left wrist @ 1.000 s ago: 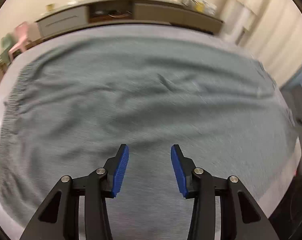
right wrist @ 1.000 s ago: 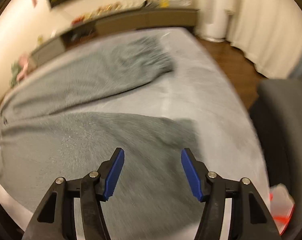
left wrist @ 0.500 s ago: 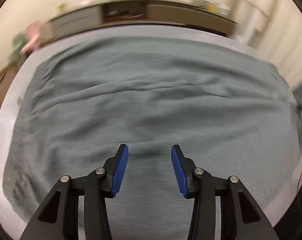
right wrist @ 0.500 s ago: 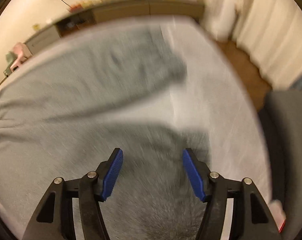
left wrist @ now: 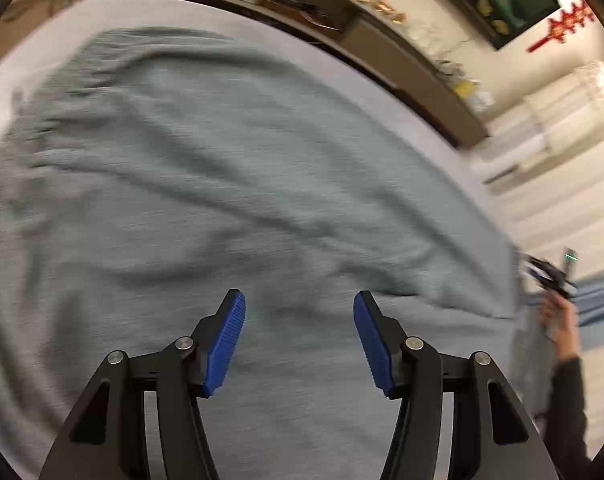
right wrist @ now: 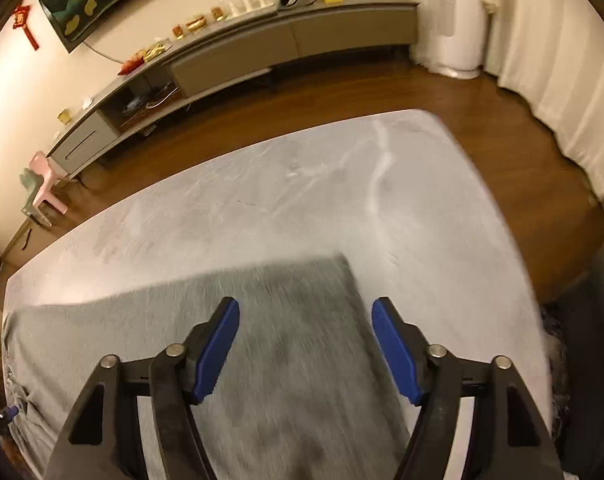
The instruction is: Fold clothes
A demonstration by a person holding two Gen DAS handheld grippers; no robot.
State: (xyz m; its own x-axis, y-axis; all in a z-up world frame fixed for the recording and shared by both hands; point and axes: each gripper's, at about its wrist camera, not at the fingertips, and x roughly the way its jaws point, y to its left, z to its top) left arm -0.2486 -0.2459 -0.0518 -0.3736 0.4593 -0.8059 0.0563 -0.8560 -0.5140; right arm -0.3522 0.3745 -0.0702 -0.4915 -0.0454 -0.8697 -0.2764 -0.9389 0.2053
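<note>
Since a second ago the left view has swung right: the cabinet [left wrist: 402,56] now runs diagonally and a hand has entered at the right edge. The right view has lifted and pulled back, so the far half of the garment is gone from it and bare bed, floor and cabinet fill the top.

The bed [right wrist: 302,184], covered in a light grey sheet, carries the grey garment [left wrist: 221,184], which lies spread flat and wrinkled across most of the left view, gathered edge at far left. In the right view the garment [right wrist: 285,340] shows one squared end lying on the sheet directly under the gripper, with bare sheet beyond it and to its right. Motion blur on the fabric in both views.

Left gripper [left wrist: 299,342] points forward and down over the middle of the garment, blue pads wide apart, nothing between them; contact with the cloth cannot be told.

Right gripper [right wrist: 306,350] is tilted down over the garment's end, also spread wide and holding nothing.

The person's right hand [left wrist: 560,320], dark sleeve [left wrist: 568,396] at the wrist, is raised at the garment's right edge, gripping the other tool's handle; that part is blurred.
</note>
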